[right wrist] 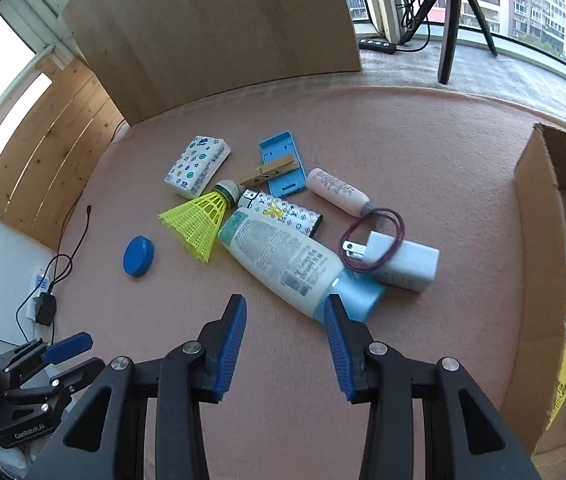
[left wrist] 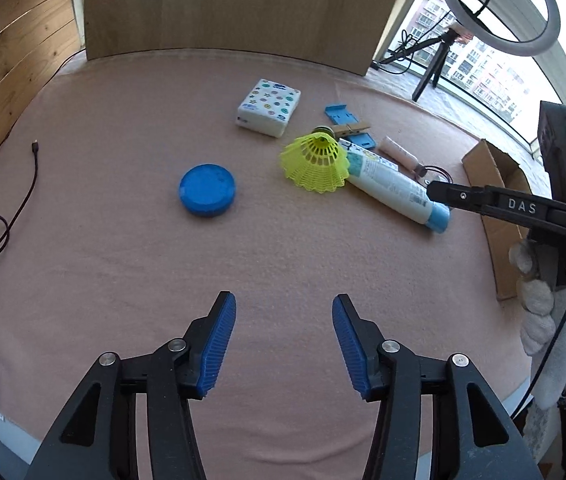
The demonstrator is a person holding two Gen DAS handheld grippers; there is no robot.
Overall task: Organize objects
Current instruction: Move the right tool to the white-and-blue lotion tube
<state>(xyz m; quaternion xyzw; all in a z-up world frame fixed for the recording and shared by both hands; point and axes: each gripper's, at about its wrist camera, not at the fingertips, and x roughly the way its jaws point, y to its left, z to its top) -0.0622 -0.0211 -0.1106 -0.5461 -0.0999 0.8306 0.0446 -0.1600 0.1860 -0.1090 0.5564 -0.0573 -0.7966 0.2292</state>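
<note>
Right wrist view puts my right hand-held gripper (right wrist: 285,312) just short of the big lotion bottle (right wrist: 283,252), its jaws parted and holding nothing, the right pad nearly at the bottle's blue cap (right wrist: 357,294). The bottle lies on its side on the pink-covered worktop (right wrist: 423,140), its top end tucked against the yellow shuttlecock (right wrist: 197,224) and a white charger (right wrist: 407,264) just beside the cap. The cardboard box (right wrist: 539,216) stands open to the right, already holding a few items, so I judge that is where things go.

To take the bottle cleanly, I should come in across its body rather than the tapering cap and widen the jaws first, since the bottle looks broader than the present gap. Lifting straight up should keep the shuttlecock and charger from being dragged.

My left hand-held gripper (left wrist: 284,340) hangs parted and empty over bare cloth, the blue round tin (left wrist: 207,190) ahead of it.
</note>
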